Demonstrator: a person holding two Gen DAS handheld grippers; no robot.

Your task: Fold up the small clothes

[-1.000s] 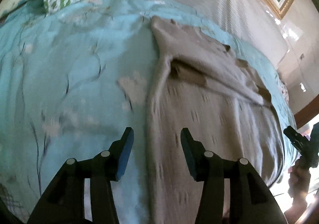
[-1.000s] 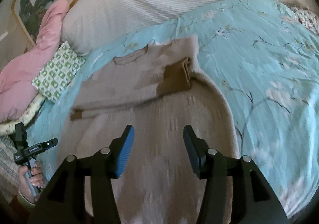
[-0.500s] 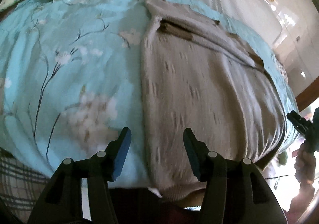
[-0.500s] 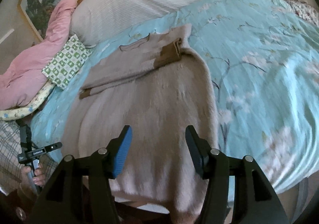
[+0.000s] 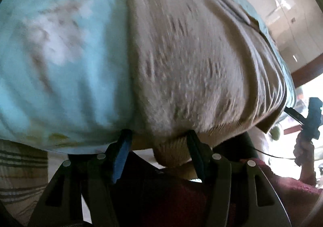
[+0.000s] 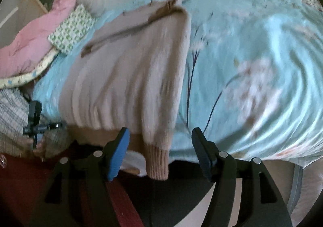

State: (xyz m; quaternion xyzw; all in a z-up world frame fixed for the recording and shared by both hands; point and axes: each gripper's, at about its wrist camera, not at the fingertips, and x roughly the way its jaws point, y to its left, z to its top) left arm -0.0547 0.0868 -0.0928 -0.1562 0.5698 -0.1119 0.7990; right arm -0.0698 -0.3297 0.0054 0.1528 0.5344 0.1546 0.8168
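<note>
item — beige sweater, lying flat on the bed, its ribbed hem hanging over the near edge at 6 o'clock, sleeves apparently already laid across the chest toward 12 o'clock. left tool and right tool — both standing open, their jaws having just been widening, each straddling a hem corner without pinching it. green checked pillow sitting at 10 o'clock. progress — sleeves looking folded in; gripping the hem and folding the body upward seemingly remaining.
</note>
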